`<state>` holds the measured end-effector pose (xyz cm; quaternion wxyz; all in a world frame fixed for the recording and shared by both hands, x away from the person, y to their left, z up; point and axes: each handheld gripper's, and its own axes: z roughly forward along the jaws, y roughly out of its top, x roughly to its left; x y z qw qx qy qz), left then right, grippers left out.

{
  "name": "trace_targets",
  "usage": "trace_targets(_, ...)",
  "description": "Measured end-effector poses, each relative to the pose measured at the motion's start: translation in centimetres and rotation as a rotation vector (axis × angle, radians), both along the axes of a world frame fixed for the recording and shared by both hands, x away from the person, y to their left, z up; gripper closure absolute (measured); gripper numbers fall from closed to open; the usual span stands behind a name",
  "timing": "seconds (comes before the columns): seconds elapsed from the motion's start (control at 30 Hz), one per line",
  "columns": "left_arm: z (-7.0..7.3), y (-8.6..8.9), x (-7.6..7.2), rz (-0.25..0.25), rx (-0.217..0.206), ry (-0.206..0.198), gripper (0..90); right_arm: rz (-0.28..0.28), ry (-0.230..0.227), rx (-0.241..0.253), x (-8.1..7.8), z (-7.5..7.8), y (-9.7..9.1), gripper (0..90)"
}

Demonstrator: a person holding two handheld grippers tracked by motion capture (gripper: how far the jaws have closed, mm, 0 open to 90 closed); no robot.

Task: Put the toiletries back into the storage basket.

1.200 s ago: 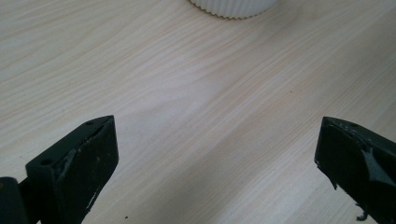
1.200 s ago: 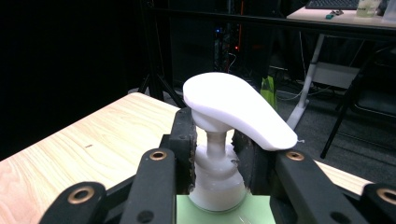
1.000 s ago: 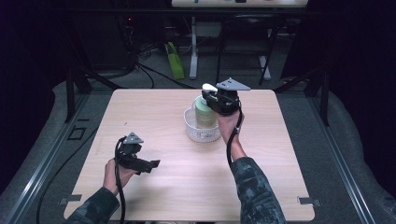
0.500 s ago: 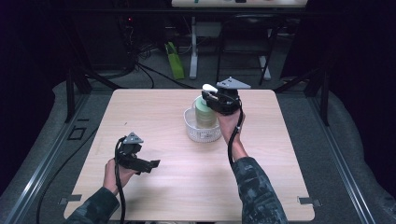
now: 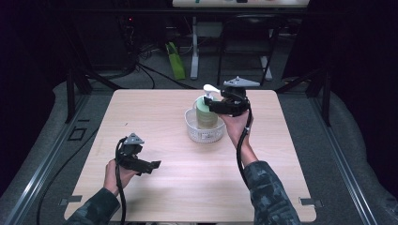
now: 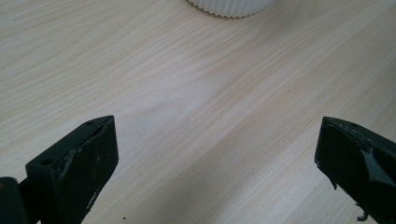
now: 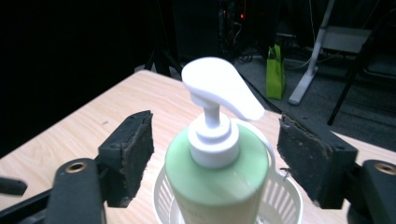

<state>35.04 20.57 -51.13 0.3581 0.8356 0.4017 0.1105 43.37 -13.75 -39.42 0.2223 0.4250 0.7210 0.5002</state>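
The table (image 5: 155,187) carries a white ribbed basket (image 5: 202,132) a little right of its middle, nearer the far edge, and a green pump bottle (image 5: 205,112) stands upright inside it. The right gripper (image 5: 217,107) sits at the bottle's shoulder; its jaws have just been opening and now stand clear on both sides of the bottle, pads off it — the release looks done. To finish well, I would draw this gripper straight back and up so neither pad clips the white pump head (image 7: 219,91). Open room lies toward the near edge and right edge. The left gripper (image 5: 152,165) hovers near the near-left corner, jaws wide apart, nothing between them.
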Motion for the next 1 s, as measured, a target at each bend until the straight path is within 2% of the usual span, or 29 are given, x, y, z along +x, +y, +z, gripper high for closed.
trace_targets(0.27, 0.0, 0.0, 0.0, -0.003, 0.003, 0.001, 0.0, 0.069, 0.055, -0.056, -2.1, 0.1, -1.0, 14.5)
trace_targets(0.43, 0.0, 0.0, 0.0, -0.005, 0.004, -0.002, 0.0, 0.091, 0.081, -0.085, -3.7, -0.1, -1.6, 9.1)
trace_targets(0.47, 0.1, 0.0, 0.0, -0.001, 0.000, -0.007, 0.0, 0.099, 0.089, -0.101, -4.5, -0.3, -2.0, 7.5)
trace_targets(0.57, 0.0, 0.1, 0.0, 0.000, 0.003, -0.009, 0.0, 0.104, 0.111, -0.123, -5.8, -0.8, -2.9, 4.4)
trace_targets(0.6, 0.0, 0.1, 0.0, 0.000, 0.003, -0.009, 0.0, 0.104, 0.111, -0.123, -5.8, -0.8, -2.9, 4.4)
trace_targets(0.67, 0.0, 0.1, 0.0, -0.003, 0.006, -0.002, 0.0, 0.101, 0.139, -0.149, -7.1, -1.4, -4.0, 1.6)
trace_targets(0.77, 0.0, 0.1, 0.1, -0.004, 0.006, -0.004, 0.0, 0.091, 0.151, -0.149, -8.0, -1.9, -4.9, 1.4)
trace_targets(0.8, -0.1, 0.0, 0.1, -0.003, 0.010, -0.007, 0.0, 0.075, 0.163, -0.147, -9.0, -2.6, -5.8, 1.0)
trace_targets(0.83, -0.1, 0.0, 0.1, -0.003, 0.010, -0.007, 0.0, 0.075, 0.163, -0.147, -9.0, -2.6, -5.8, 1.0)
trace_targets(0.87, -0.2, 0.0, 0.1, -0.009, 0.013, 0.002, 0.0, 0.064, 0.185, -0.148, -9.9, -3.5, -6.6, 0.0)
trace_targets(1.0, -0.3, -0.1, 0.2, -0.009, 0.016, 0.000, 0.0, 0.044, 0.216, -0.167, -11.5, -5.3, -8.0, 0.0)
